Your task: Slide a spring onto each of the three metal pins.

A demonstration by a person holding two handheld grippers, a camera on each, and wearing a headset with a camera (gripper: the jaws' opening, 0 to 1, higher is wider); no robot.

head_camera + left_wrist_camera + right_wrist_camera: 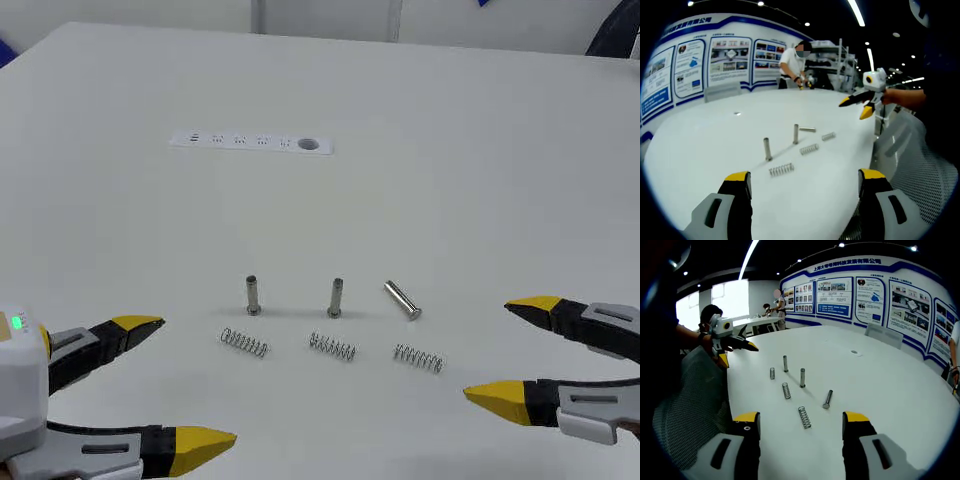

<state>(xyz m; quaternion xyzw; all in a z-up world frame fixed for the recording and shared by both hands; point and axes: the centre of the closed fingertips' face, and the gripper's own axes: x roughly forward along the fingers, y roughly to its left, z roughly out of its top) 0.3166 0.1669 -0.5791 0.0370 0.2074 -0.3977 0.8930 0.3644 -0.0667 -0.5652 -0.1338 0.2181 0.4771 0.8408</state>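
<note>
Springs and pins lie loose on the white tabletop (480, 180), none joined.

In the head view we see the left hand-held gripper (182, 380) and the right hand-held gripper (490, 350), both spread wide and holding nothing, with the work between them and slightly ahead. Counting away from the left hand-held gripper, the first pin (252, 295) and second pin (336, 297) stand upright. The third pin (402, 299) lies flat and slanted. The first spring (244, 342), second spring (332, 347) and third spring (418, 357) lie just short of their pins and apart from them. Their long axes run roughly from one hand-held gripper toward the other. A power strip (250, 141) lies well beyond; we read no lettering on it.

In the left gripper view the first spring lies ahead between the parted jaws, nearest of the three.

In the right gripper view the third spring lies dead ahead, its long axis nearly in line with the jaws, and the third pin is just past it. The wall posters (875, 290) carry writing too small for us to read.

We judge the left hand-held gripper better placed for the first spring and the right for the third.
</note>
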